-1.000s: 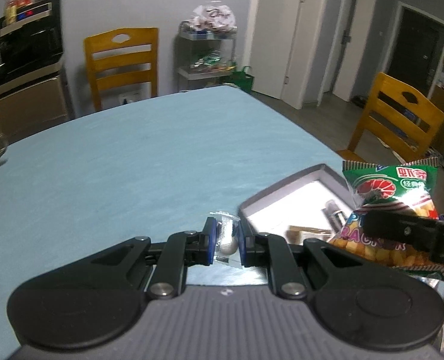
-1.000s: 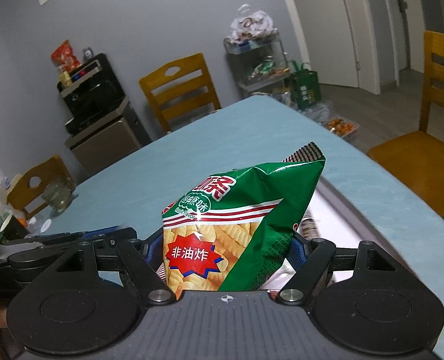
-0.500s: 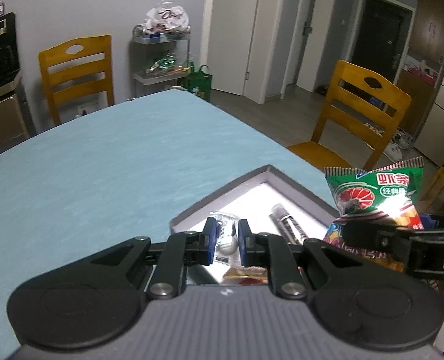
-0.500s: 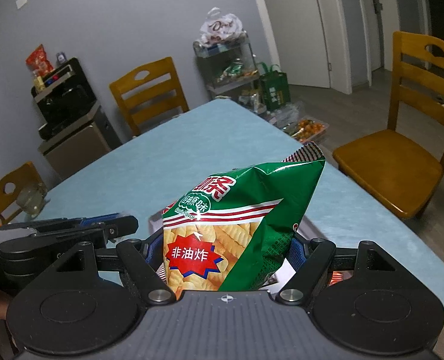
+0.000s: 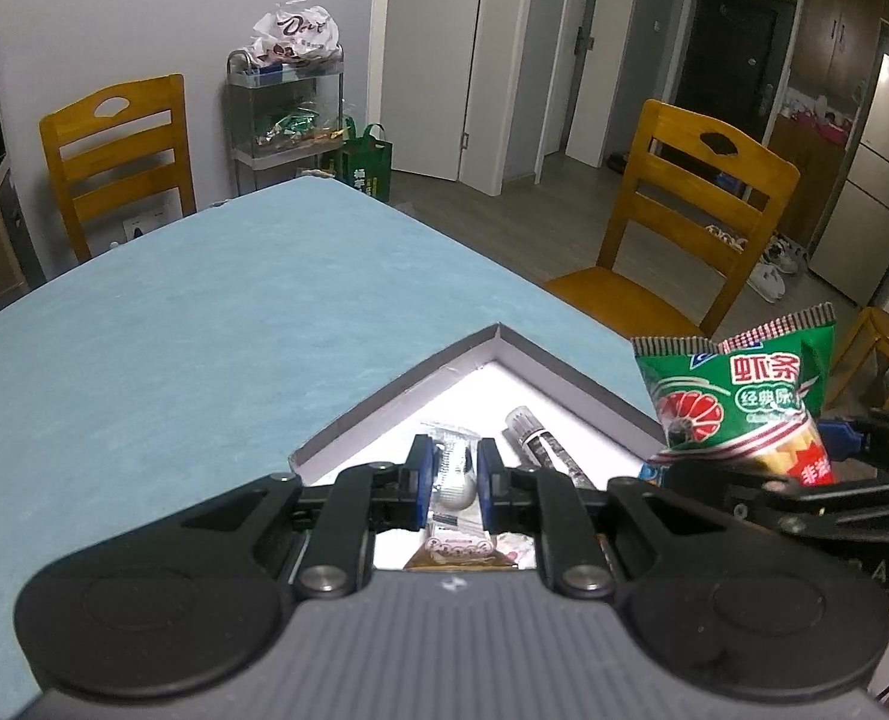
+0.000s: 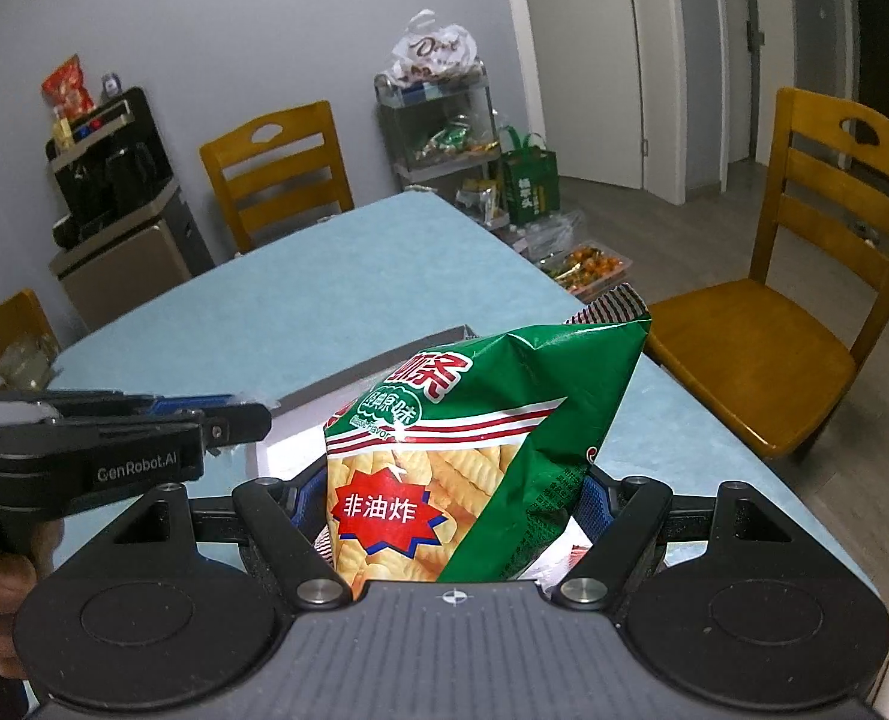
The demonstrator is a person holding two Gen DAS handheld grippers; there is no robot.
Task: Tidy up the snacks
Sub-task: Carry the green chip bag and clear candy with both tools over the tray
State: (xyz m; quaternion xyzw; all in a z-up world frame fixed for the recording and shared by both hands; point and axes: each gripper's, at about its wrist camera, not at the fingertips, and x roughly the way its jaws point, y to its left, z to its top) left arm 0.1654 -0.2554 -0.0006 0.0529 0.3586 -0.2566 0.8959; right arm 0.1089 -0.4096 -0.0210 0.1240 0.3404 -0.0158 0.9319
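Note:
My left gripper (image 5: 453, 471) is shut on a small clear-wrapped candy (image 5: 451, 477), which hangs over the grey box (image 5: 384, 405) with its white floor. In that box lie a dark stick-shaped snack (image 5: 543, 447) and a few small packets (image 5: 465, 549). My right gripper (image 6: 444, 510) is shut on a green bag of shrimp crackers (image 6: 474, 438), held upright over the box's right side. In the left wrist view the green bag (image 5: 750, 402) shows at the right. The left gripper (image 6: 144, 420) appears at the left in the right wrist view.
The box sits near the corner of a light blue table (image 5: 174, 330). Wooden chairs stand at the table's right side (image 5: 684, 228) and far end (image 5: 120, 150). A metal rack with snack bags (image 5: 288, 108) is behind, by the wall.
My left gripper has swung right with the candy, from beside the box to over it. The right gripper with the green bag has shifted slightly over the box.

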